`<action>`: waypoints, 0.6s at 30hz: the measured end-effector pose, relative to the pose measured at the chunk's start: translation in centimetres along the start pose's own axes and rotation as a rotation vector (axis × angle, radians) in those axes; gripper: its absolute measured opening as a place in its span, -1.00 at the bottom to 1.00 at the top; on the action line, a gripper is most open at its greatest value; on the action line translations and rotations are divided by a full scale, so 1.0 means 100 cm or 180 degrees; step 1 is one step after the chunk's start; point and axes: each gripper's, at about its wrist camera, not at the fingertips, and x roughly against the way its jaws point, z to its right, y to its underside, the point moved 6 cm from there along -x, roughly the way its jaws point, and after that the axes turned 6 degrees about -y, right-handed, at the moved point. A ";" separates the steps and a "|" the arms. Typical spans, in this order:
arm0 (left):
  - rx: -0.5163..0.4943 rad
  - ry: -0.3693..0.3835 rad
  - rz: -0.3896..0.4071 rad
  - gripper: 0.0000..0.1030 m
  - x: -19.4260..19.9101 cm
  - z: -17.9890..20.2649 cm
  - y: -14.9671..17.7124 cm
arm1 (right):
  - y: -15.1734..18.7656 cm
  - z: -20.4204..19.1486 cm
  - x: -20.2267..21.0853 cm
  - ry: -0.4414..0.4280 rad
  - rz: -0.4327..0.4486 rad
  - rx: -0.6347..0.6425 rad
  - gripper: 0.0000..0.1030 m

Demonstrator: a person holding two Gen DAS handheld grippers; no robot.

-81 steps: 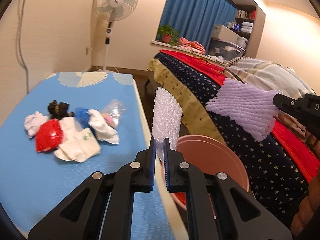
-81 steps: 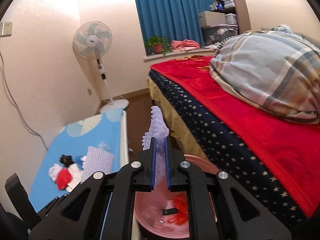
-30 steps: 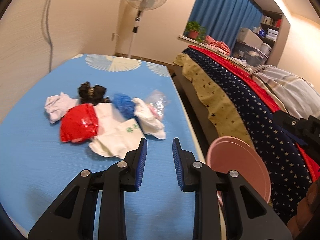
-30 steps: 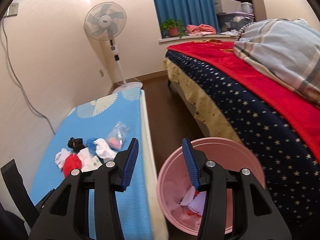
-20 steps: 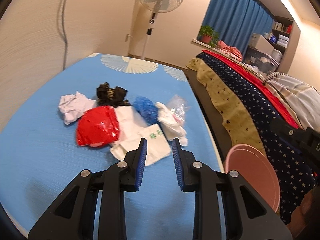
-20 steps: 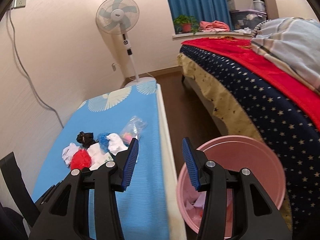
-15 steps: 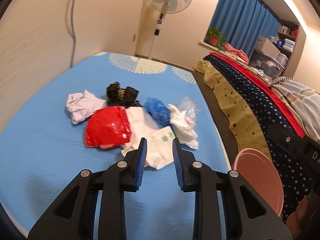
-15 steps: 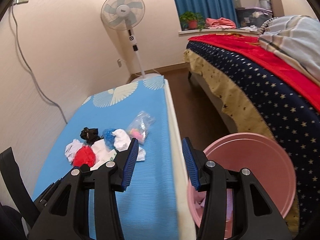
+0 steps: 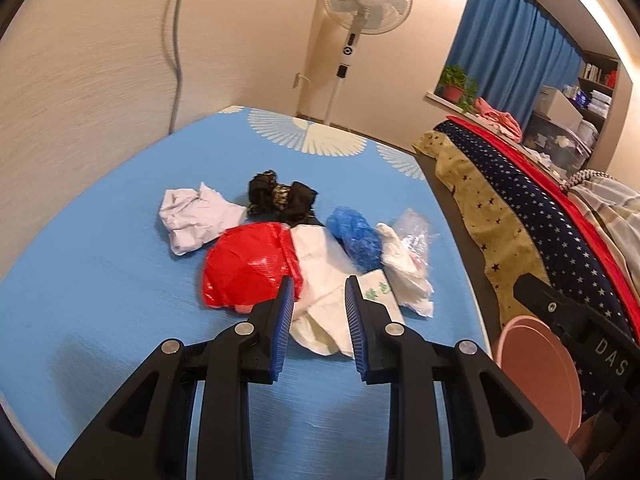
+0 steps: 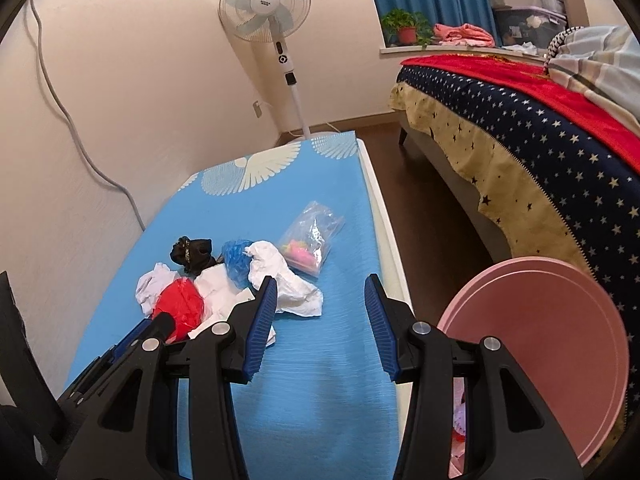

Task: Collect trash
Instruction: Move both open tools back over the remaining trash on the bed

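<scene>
The trash pile (image 9: 296, 256) lies on the blue mat (image 9: 100, 280). The left gripper (image 9: 318, 312) hovers at its near edge, jaws narrowly parted and empty, framing a white bag (image 9: 324, 280). The right gripper (image 10: 320, 312), wider and empty, hovers near-right of the pile, beside the pink bin (image 10: 560, 340).

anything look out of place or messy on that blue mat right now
Yes: a heap of crumpled trash sits mid-mat: red plastic bag, white wrappers, blue bag, black wad, clear bag. None is in the pink bin beside the mat.
</scene>
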 end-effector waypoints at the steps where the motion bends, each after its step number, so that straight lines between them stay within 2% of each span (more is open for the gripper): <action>1: 0.0014 -0.0018 0.0006 -0.48 0.000 -0.002 0.000 | 0.001 -0.001 -0.002 -0.0006 -0.0009 -0.0002 -0.10; 18: 0.0212 -0.0260 0.0062 -0.48 -0.012 -0.027 -0.010 | 0.009 -0.019 -0.041 -0.0126 -0.0221 0.0151 -0.09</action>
